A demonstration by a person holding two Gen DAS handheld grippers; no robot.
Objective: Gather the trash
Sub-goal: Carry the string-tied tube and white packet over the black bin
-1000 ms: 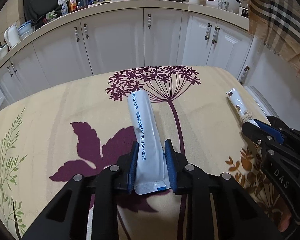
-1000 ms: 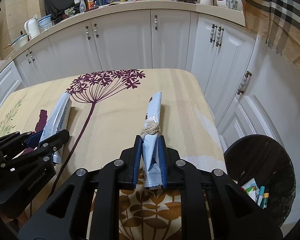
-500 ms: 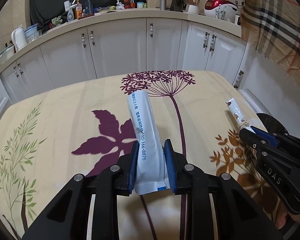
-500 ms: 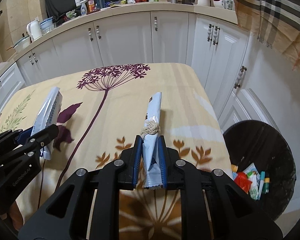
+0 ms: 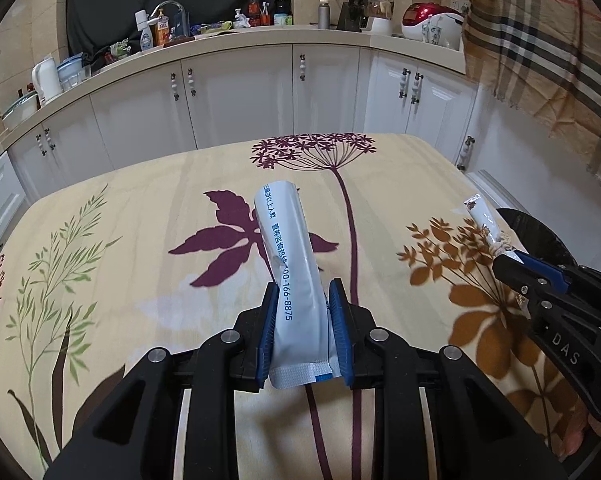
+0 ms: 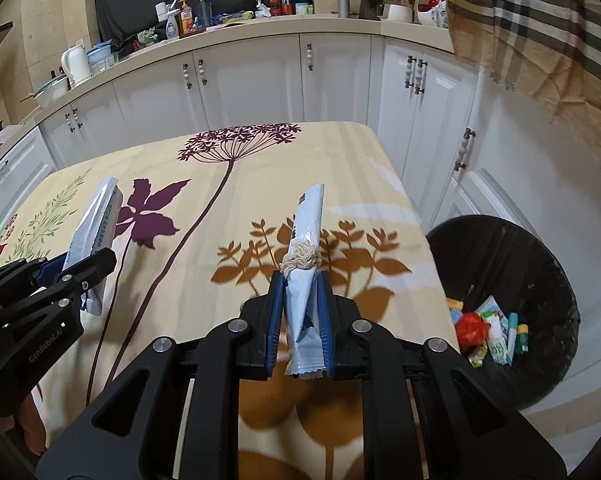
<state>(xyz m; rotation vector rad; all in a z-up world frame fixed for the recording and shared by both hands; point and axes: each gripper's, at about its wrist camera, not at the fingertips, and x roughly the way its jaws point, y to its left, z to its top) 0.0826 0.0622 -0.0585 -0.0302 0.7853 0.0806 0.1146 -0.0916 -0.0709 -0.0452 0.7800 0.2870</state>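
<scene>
My left gripper (image 5: 305, 292) is shut on a white sachet with blue print (image 5: 288, 256) and holds it above the flowered tablecloth (image 5: 140, 240). My right gripper (image 6: 299, 280) is shut on a pale blue wrapper (image 6: 306, 236) with a bit of beige string around it, also above the cloth. The black trash bin (image 6: 540, 264) stands on the floor right of the table, with several wrappers inside. The left gripper and its sachet (image 6: 96, 224) show at the left of the right wrist view. The right gripper with its wrapper (image 5: 484, 224) shows at the right of the left wrist view.
White kitchen cabinets (image 5: 236, 100) run behind the table, with a counter full of bottles, a kettle (image 5: 46, 80) and a red rice cooker (image 5: 432, 20). A plaid cloth (image 5: 548, 48) hangs at the upper right. The table's right edge (image 6: 412, 208) lies next to the bin.
Both grippers have lifted and pulled back from the far table end, each still holding its wrapper. The trash bin now shows more fully at the right.
</scene>
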